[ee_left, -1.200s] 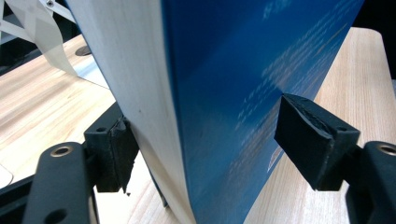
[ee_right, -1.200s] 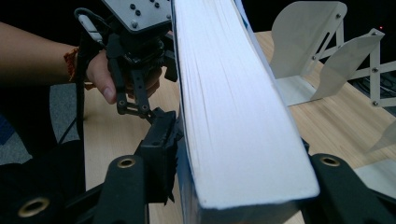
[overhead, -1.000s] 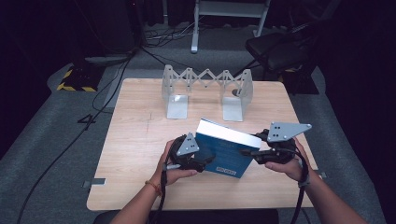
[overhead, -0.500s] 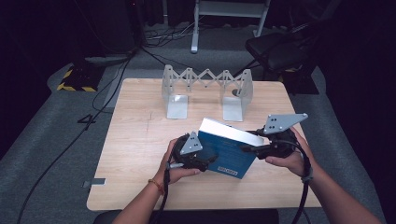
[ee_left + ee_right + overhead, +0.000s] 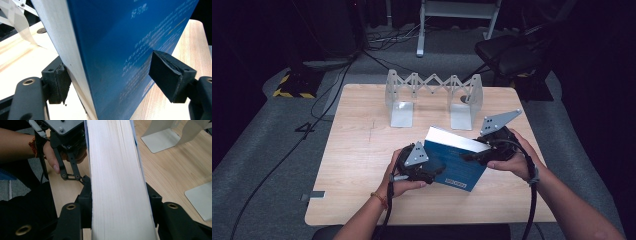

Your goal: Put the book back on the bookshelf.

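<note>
High view
Book: a blue-covered book (image 5: 458, 162) stands tilted on the wooden table (image 5: 362, 150), white page edge up, between the two grippers.
Left gripper: the left gripper (image 5: 432, 167) sits at the book's left lower corner, its jaws reaching onto the cover; the person's left hand (image 5: 399, 175) wraps its body.
Right gripper: the right gripper (image 5: 472, 156) meets the book's right edge just under the page block; the right hand (image 5: 517, 160) holds it from behind.
Bookend rack: a grey folding metal bookend rack (image 5: 434, 97) stands beyond both grippers, well apart from the book, toward the table's far edge.

Left gripper view
Book: the blue cover with pale printed lines rises between the jaws, page edge to the left.
Jaw state: the left pad touches the page-edge side; the right pad (image 5: 170, 75) stands clear of the cover with a gap, so the jaws are apart and not clamped.

Right gripper view
Book: the white page block (image 5: 117, 182) runs straight up between the jaws, away from the camera.
Jaw state: the jaws have just been closing, with the book between them; both pads lie against the book's two sides, gripping it.
Other gripper: the left gripper's linkage and the hand holding it show beyond the left jaw, at the book's far-left side.
Rack: its grey base plates lie on the table to the right of the jaws.
</note>
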The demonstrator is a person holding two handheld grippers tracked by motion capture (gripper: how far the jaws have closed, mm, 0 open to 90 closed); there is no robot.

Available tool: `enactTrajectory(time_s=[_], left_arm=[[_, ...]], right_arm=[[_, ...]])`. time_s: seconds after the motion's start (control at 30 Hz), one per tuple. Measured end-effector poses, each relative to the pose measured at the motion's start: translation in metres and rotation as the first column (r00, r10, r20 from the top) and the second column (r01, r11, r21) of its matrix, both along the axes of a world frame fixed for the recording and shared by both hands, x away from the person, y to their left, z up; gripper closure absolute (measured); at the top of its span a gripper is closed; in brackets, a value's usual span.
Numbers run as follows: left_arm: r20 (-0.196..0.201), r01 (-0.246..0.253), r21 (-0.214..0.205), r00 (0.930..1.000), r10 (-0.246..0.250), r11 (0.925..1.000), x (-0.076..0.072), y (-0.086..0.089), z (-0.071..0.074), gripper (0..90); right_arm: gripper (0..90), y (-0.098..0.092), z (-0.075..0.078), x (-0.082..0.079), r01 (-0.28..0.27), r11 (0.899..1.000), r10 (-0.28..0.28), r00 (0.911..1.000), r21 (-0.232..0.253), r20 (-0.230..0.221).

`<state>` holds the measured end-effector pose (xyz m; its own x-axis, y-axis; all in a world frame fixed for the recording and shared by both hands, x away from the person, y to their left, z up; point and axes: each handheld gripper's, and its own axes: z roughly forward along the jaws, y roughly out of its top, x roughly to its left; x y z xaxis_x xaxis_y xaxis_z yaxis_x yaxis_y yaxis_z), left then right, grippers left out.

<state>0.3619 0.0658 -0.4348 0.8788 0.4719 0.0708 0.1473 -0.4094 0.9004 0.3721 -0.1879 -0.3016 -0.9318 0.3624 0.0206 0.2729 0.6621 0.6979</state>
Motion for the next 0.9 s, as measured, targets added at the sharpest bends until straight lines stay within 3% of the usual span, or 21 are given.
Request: enactTrajectory(time_s=[0.33,0.47,0.6,0.7,0.83,0.9], left_arm=[[0.002,-0.002,-0.002,1.0,0.002,1.0,-0.001,0.001,-0.001,22.4],[-0.026,0.005,-0.035,0.9997,-0.006,0.9994,0.0,0.005,-0.002,24.3],[-0.04,-0.013,-0.002,0.9991,0.013,0.9999,-0.002,0.013,-0.006,28.0],[-0.092,-0.029,0.024,0.9952,0.031,0.9993,-0.002,0.025,-0.011,27.2],[-0.153,-0.083,0.119,0.9831,0.101,0.9894,-0.003,0.04,-0.024,22.8],[-0.192,-0.097,0.155,0.9733,0.126,0.9832,-0.003,0.049,-0.031,21.0]], right_arm=[[57.7,0.009,0.004,0.001,-0.009,0.998,0.009,1.0,-0.066,-0.004],[59.2,0.012,0.005,0.0,-0.022,0.996,0.022,0.9998,-0.09,0.0],[59.9,0.011,0.005,-0.001,-0.021,0.996,0.022,0.9997,-0.089,0.01],[60.2,0.011,0.004,-0.002,-0.018,0.996,0.02,0.9996,-0.084,0.02],[60.1,0.009,0.003,-0.003,-0.013,0.998,0.014,0.9995,-0.065,0.026],[60.1,0.009,0.002,-0.004,-0.011,0.998,0.013,0.9995,-0.059,0.028]])
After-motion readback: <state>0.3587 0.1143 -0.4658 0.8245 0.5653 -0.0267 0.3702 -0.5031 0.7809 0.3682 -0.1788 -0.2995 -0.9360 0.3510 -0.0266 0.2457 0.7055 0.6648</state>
